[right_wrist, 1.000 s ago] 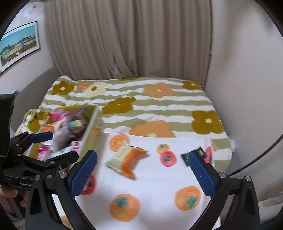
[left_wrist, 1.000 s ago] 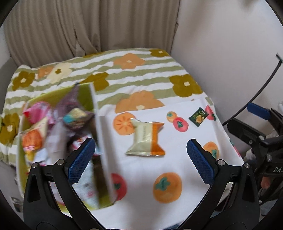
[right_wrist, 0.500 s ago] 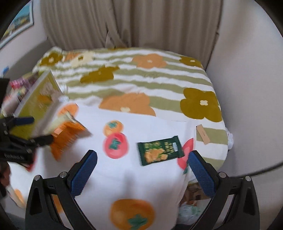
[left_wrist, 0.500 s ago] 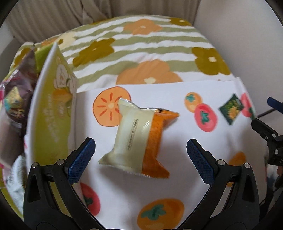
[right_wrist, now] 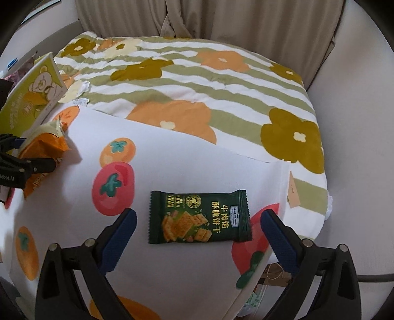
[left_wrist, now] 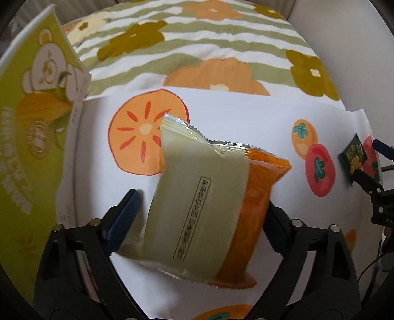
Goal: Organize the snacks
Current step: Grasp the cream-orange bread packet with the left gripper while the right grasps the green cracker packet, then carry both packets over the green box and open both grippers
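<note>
My left gripper (left_wrist: pixel 197 221) was closing around the cream-and-orange snack packet (left_wrist: pixel 206 204), the green bear box (left_wrist: pixel 32 128) beside it; my right gripper (right_wrist: pixel 198 229), wide but closing, straddled the green cracker packet (right_wrist: pixel 199 216).

Soft even daylight, fisheye-bent edges, slight blur

A home bedroom.
A bed wore a flowered quilt (right_wrist: pixel 221 81); curtains (right_wrist: pixel 197 19) hung behind it.
</note>
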Demonstrator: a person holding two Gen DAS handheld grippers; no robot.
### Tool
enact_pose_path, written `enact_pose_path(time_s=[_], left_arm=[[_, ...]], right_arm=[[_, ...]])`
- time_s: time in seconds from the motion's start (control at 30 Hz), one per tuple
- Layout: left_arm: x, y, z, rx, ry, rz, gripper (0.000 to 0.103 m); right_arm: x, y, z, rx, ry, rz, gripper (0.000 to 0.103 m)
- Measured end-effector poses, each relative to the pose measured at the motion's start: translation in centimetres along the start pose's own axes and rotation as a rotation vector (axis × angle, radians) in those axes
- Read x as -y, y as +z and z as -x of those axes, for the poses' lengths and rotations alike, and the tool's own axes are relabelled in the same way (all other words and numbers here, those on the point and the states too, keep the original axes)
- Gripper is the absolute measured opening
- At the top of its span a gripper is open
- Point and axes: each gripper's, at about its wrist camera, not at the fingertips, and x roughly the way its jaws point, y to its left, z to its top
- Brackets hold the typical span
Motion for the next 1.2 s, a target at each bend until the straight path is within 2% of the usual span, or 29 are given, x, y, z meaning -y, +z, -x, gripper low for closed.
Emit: enact_pose_path(time_s=[0.07,0.17,0.23,0.3,0.47,0.63,0.8,0.9,1.07,1.2], left_arm=[[0.3,0.0,-0.2,0.009,0.019,-0.018,0.087],[0.7,0.0,-0.2,0.013,0.034,-0.040,0.083],[0.9,0.0,0.1,0.026,0.038,-0.047,0.067],[1.1,0.1,0.3,0.024,0.048,-0.052,0.065],[1.0,0.2,0.4,0.019,0.041,-0.045,0.063],[0.9,0.1,0.9,0.026,0.004,-0.032,0.062],[0.8,-0.2,1.6,0.032,-0.003,-0.027,0.062],[0.7,-0.3,2.1,0.042,-0.006,-0.025,0.062],[0.6,-0.8,3.2,0.054,-0.012,-0.023,0.062],[0.5,-1.1,4.7,0.080,-0.008,-0.028,0.062]], right_arm=[[0.1,0.0,-0.4,-0.001,0.008,0.010,0.098],[0.2,0.0,-1.1,-0.017,0.016,0.026,0.091],[0.3,0.0,-1.6,-0.033,0.034,0.029,0.089],[0.5,-0.1,-1.8,-0.040,0.048,0.022,0.088],[1.1,0.0,-2.3,-0.060,0.083,-0.016,0.088],[1.0,0.2,-2.5,-0.056,0.088,-0.021,0.087],[0.4,0.1,-2.1,-0.038,0.086,-0.010,0.078],[0.1,0.1,-1.8,-0.024,0.086,-0.006,0.067],[0.0,0.1,-1.5,-0.015,0.100,-0.024,0.061],[-0.2,0.3,-0.6,0.010,0.086,-0.026,0.061]])
